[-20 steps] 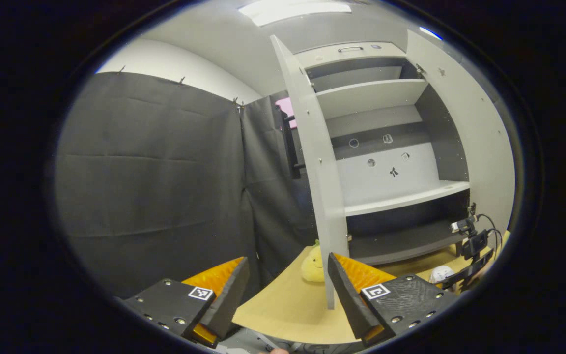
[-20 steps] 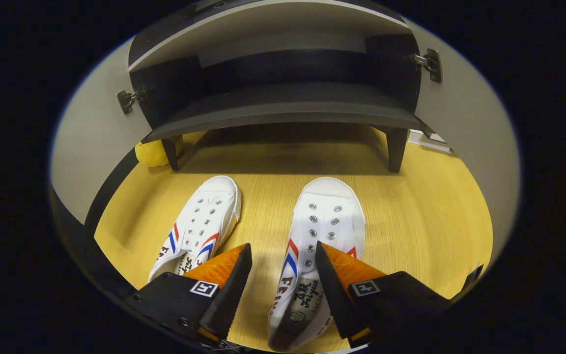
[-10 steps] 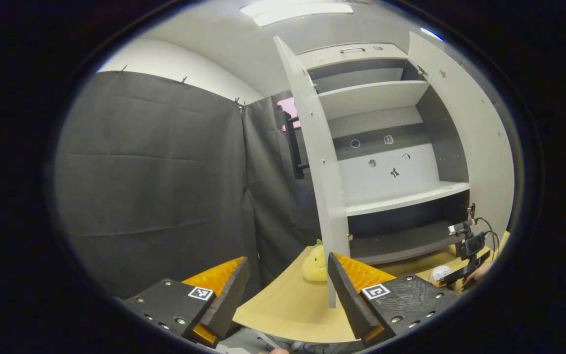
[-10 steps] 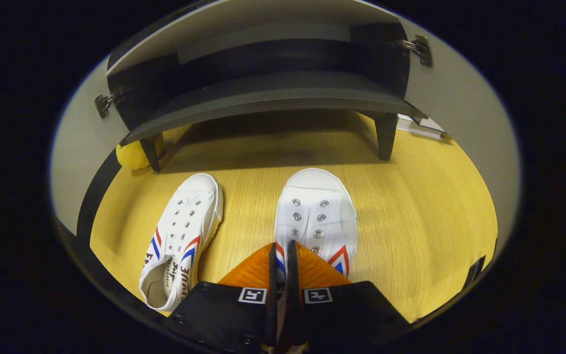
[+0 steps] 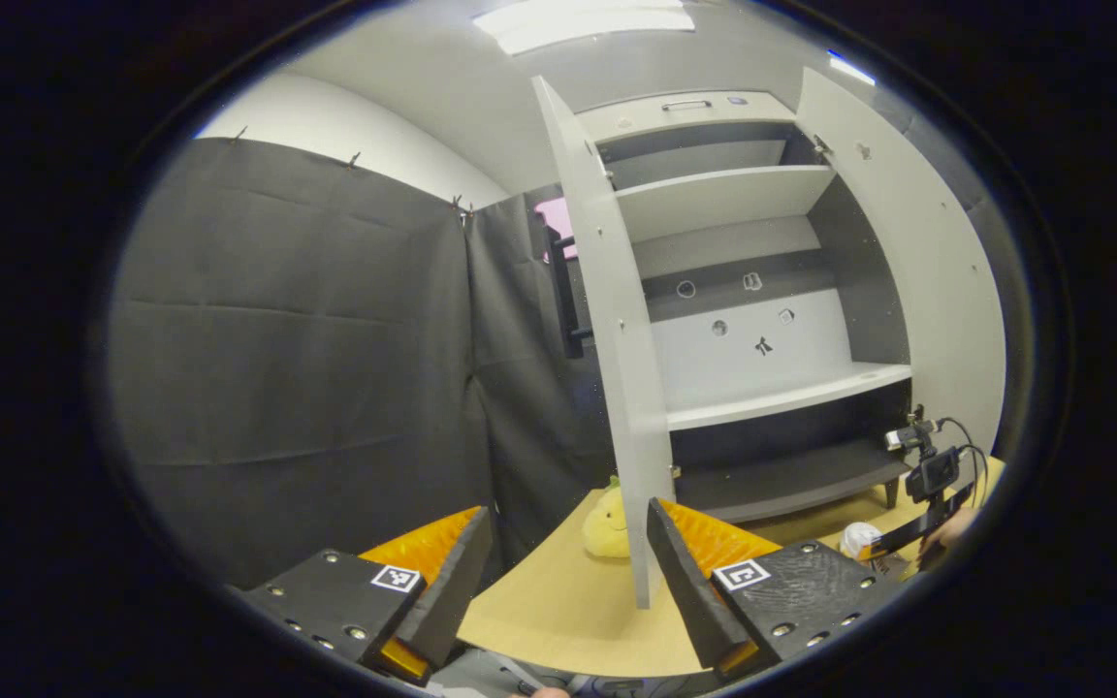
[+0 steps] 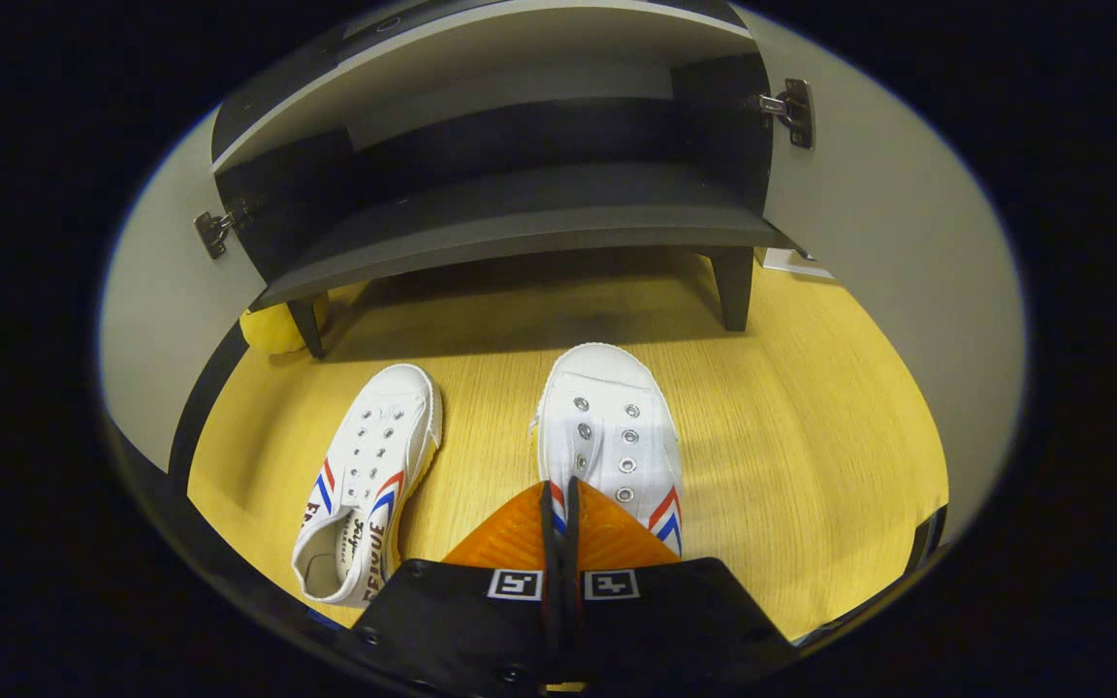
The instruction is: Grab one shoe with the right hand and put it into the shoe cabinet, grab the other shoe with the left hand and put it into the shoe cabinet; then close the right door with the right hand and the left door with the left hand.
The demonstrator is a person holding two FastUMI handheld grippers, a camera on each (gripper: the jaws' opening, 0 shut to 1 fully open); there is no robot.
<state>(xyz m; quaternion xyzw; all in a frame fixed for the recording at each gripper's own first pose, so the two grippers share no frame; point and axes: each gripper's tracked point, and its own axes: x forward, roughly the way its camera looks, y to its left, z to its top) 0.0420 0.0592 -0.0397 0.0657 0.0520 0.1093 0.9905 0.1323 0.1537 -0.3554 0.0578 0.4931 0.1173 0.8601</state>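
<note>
Two white canvas shoes with red and blue stripes are in the right gripper view. My right gripper is shut on the rim of the right shoe, whose toe points at the shoe cabinet. The left shoe lies flat on the wooden floor beside it. In the left gripper view my left gripper is open and holds nothing, well back from the cabinet. Both cabinet doors stand open: the left door and the right door. Far off, the right gripper shows near the cabinet's foot.
A yellow plush toy sits by the cabinet's left leg, seen as well in the right gripper view. Black cloth hangs as a wall to the left. The cabinet stands on short dark legs over the wooden floor.
My right gripper went from open around the right shoe's rim to shut on it, then drew back a little with the shoe. The left gripper barely shifted.
</note>
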